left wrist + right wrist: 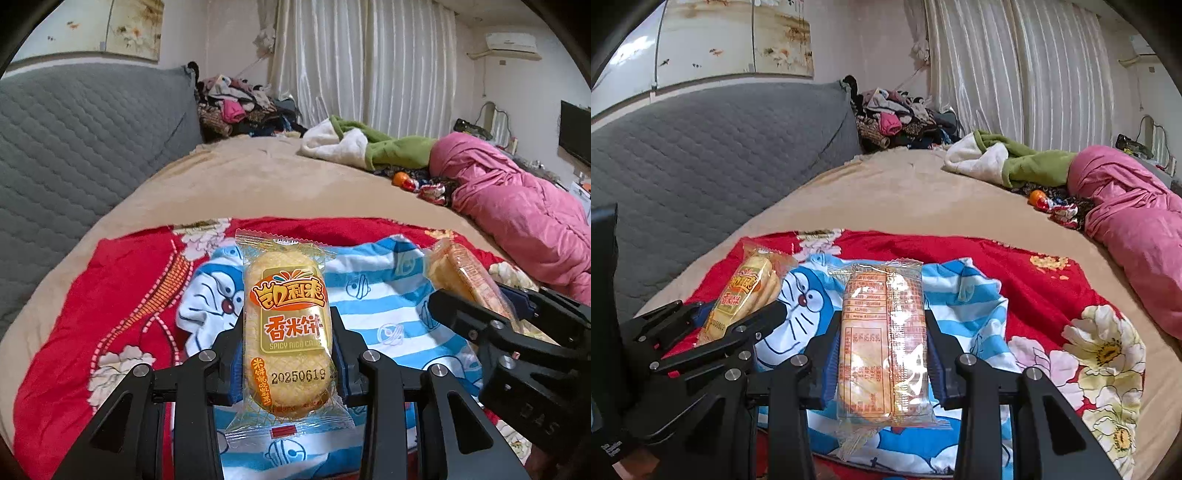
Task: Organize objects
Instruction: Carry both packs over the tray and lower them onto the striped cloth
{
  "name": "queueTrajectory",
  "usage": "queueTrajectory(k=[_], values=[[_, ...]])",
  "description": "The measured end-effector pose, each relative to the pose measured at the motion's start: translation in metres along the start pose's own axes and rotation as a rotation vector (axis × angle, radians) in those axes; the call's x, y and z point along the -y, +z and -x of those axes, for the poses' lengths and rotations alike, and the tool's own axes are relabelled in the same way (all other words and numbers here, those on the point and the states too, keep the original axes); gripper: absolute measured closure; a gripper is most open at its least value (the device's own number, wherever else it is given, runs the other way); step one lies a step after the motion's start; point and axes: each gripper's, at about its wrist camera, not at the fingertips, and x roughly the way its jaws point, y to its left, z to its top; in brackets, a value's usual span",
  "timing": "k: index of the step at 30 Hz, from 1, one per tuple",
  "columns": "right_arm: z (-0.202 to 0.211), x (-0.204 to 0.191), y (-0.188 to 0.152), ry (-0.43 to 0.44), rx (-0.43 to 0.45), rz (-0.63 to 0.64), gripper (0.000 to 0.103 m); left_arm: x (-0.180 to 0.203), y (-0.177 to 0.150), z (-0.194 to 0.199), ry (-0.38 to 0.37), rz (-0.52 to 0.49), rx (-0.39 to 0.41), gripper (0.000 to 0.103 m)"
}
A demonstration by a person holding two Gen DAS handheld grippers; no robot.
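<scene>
We clench each claw on 1 yellow plastic-wrapped rice cake: left claw [288, 354] label-up [287, 332], right claw [882, 354] label-down [882, 343], above the blue-striped cartoon cloth [376, 317] on the bed, likely for placing there.

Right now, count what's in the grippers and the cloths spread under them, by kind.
Rice cake packets: 2, one in the left gripper, one in the right gripper
Blue striped cartoon cloth: 1
Red floral cloth: 1
Total: 4

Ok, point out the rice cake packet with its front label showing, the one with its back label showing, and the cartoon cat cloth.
front-label packet [288, 332], left wrist view, yellow label
back-label packet [882, 347], right wrist view, printed table
cartoon cat cloth [809, 299], right wrist view, cat's face
</scene>
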Motion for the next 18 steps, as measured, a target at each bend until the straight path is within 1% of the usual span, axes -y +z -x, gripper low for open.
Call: queueTrajectory(k=[4, 8, 18], values=[[-0.019, 0.004, -0.003, -0.007, -0.03, -0.004, 0.063, 0.003, -0.005, -0.016, 0.007, 0.0, -0.018, 0.064], [-0.031, 0.007, -0.007, -0.019, -0.039, 0.0, 0.063, 0.004, -0.011, -0.032, 0.021, -0.011, -0.034, 0.064], [-0.057, 0.017, -0.013, -0.04, -0.084, -0.002, 0.063, 0.006, -0.021, -0.056, 0.035, -0.007, -0.083, 0.064]])
